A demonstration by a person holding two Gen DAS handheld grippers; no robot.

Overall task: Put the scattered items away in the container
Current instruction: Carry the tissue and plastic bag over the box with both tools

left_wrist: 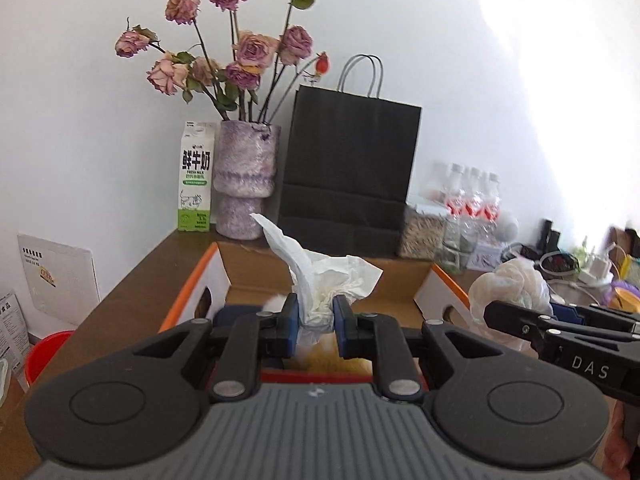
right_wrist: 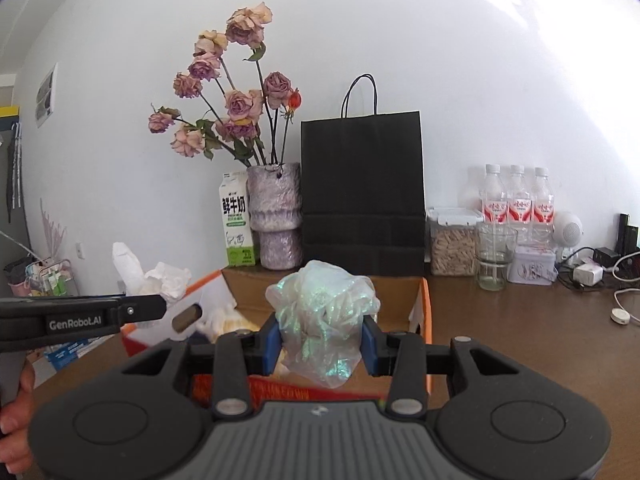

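Left wrist: left tool (left_wrist: 315,322) pinches a crumpled white tissue (left_wrist: 320,276) over the open cardboard box (left_wrist: 400,280); milk carton (left_wrist: 195,178) reads "FRESH MILK", "DAS" shows on the right tool (left_wrist: 516,314). Right wrist: right tool (right_wrist: 320,344) pinches an iridescent plastic bag (right_wrist: 324,312) above that box; left tool reads "GenRobot.AI".

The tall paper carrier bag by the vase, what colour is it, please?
Black paper bag, clearest in the right wrist view.

I saw a plain white wall (right_wrist: 440,60) behind a brown wooden table (right_wrist: 520,320), with strong light washing out the upper right. Against the wall stood a vase of dried roses (right_wrist: 276,216), a milk carton (right_wrist: 237,220), a black paper bag (right_wrist: 362,192) and three water bottles (right_wrist: 518,196). A wall vent (right_wrist: 45,94) sat far left.
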